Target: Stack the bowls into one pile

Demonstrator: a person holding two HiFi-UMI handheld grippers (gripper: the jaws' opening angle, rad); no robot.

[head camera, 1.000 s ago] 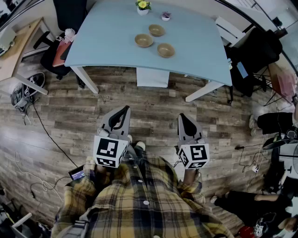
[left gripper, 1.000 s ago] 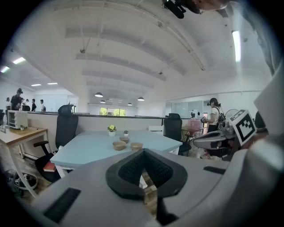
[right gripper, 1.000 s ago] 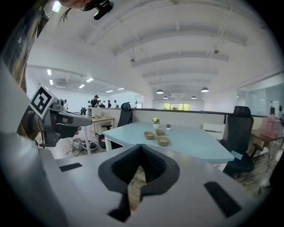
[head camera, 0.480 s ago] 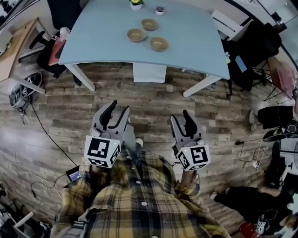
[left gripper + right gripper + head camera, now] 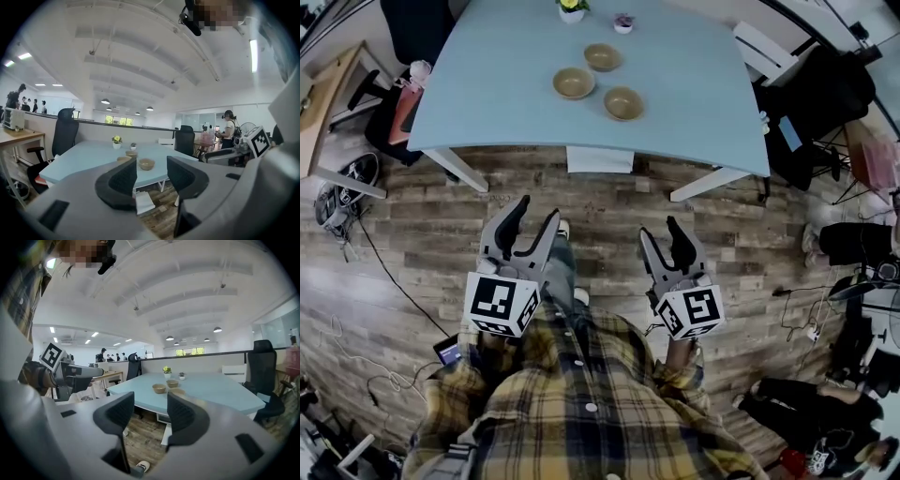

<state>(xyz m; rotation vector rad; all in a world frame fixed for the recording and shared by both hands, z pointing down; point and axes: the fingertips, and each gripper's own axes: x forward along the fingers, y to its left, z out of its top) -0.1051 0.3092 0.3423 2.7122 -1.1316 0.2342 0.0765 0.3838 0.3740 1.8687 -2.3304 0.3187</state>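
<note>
Left tongs point(image 5: 152, 162) half-hide one bowl point(image 5: 123, 159)

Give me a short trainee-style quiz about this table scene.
1. How many light brown round bowls sit on the pale blue table?
2. True or false: the bowls are already stacked in one pile.
3. What stands beyond the bowls at the table's far edge? A) a white pot of yellow flowers B) a kettle C) a laptop
Key: 1. three, set apart; 2. false; 3. A
</note>
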